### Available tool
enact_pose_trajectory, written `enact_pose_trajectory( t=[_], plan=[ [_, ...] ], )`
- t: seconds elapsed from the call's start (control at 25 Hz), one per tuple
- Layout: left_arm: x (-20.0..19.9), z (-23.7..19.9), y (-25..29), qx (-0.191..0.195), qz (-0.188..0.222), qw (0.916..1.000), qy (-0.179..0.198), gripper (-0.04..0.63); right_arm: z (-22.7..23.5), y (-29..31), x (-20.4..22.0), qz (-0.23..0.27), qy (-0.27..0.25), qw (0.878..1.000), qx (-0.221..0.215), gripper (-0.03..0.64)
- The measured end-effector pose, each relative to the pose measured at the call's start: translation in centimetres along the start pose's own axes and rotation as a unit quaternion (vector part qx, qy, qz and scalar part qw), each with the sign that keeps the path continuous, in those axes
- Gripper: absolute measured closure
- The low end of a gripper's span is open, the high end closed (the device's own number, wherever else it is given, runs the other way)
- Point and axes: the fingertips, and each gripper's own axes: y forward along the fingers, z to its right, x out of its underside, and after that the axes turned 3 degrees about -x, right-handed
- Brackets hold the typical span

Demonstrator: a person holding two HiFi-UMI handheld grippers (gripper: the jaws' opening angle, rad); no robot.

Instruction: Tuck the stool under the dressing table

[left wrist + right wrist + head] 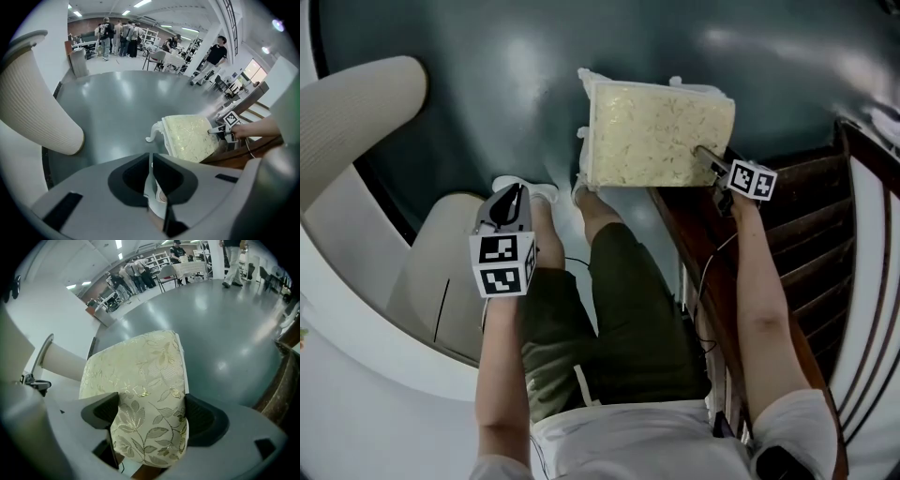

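The stool (656, 136) has a cream cushion with a gold leaf pattern and white carved legs. It stands on the grey floor beside the dark wooden dressing table (806, 216). My right gripper (712, 167) is shut on the cushion's edge nearest the table. In the right gripper view the cushion (140, 376) fills the gap between the jaws of my right gripper (150, 416). My left gripper (514, 199) hangs over the person's left leg, shut and empty, well left of the stool. In the left gripper view my left gripper (151, 161) has its jaws together, with the stool (190, 138) ahead to the right.
A big white ribbed cylinder (356, 108) leans in at the left over a curved white base (356, 319). The person's white shoes (546, 192) sit just short of the stool. The table's brown edge (288, 376) runs along the right. People (117, 33) and chairs stand far off.
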Motion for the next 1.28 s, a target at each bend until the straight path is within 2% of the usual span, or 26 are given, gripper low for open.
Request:
enact_pose_trajectory(
  t=[0.16, 0.28, 0.4, 0.44, 0.6, 0.92, 1.28],
  plan=[
    [1.3, -0.1, 0.3, -0.001, -0.009, 1.0000, -0.001, 0.585, 0.2, -0.1, 0.1, 0.002, -0.004, 1.000, 0.005, 0.163],
    [1.4, 1.6, 1.0, 0.003, -0.011, 0.9999, 0.007, 0.586, 1.9, -1.0, 0.7, 0.011, 0.000, 1.000, 0.012, 0.164],
    [0.8, 1.5, 1.9, 0.027, -0.030, 0.9968, 0.069, 0.586, 2.5, -1.7, 5.5, 0.047, 0.053, 0.997, 0.027, 0.170],
    [0.8, 1.8, 2.4, 0.031, -0.035, 0.9958, 0.079, 0.586, 3.0, -1.7, 5.8, 0.052, 0.057, 0.997, 0.029, 0.175],
    [0.3, 2.6, 4.9, 0.044, -0.045, 0.9950, 0.077, 0.586, 4.3, -0.3, 3.7, 0.030, 0.040, 0.998, 0.027, 0.179],
    [-0.8, 3.7, 3.9, 0.043, -0.034, 0.9948, 0.086, 0.585, 0.6, 0.5, 0.6, 0.034, -0.003, 0.999, 0.014, 0.174],
    [0.1, 6.0, 3.0, 0.023, -0.036, 0.9962, 0.076, 0.585, -0.1, 0.1, 0.3, 0.030, 0.000, 1.000, 0.001, 0.175]
  ],
)
